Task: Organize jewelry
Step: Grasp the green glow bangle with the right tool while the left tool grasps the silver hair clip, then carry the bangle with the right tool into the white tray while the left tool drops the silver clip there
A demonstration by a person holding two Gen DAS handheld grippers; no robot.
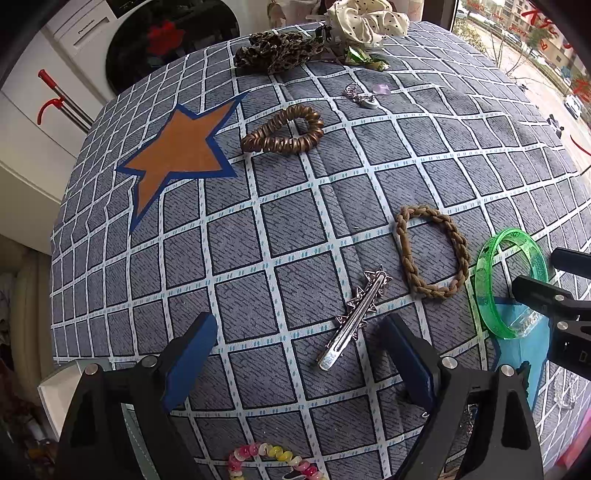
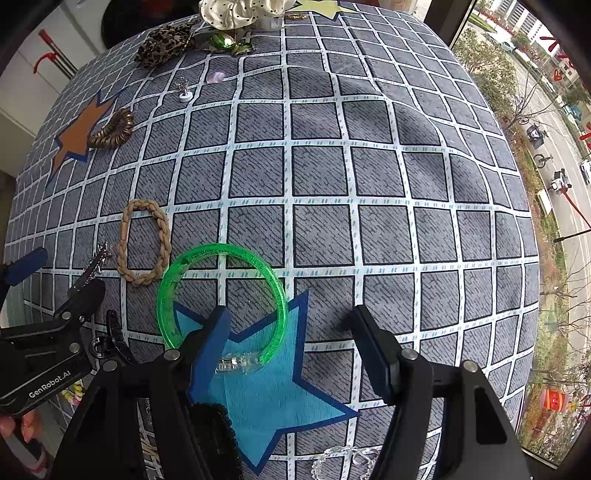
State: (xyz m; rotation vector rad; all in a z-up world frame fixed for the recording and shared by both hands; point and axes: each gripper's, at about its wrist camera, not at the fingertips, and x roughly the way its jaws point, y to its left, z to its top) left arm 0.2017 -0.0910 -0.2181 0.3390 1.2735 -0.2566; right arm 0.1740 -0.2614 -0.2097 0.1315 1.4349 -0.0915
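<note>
My left gripper is open and empty above the checked cloth, with a silver star hair clip lying just ahead of its right finger. My right gripper is open and empty over a light blue star patch. A green bangle lies partly on that patch by the right gripper's left finger; it also shows in the left wrist view. A tan braided band lies beside the bangle. A bronze coil hair tie lies next to an orange star patch.
At the far edge lie a leopard scrunchie, a cream dotted scrunchie, a green piece and a small silver trinket. A beaded bracelet lies near me. A clear bracelet and a black lace piece lie by the blue star.
</note>
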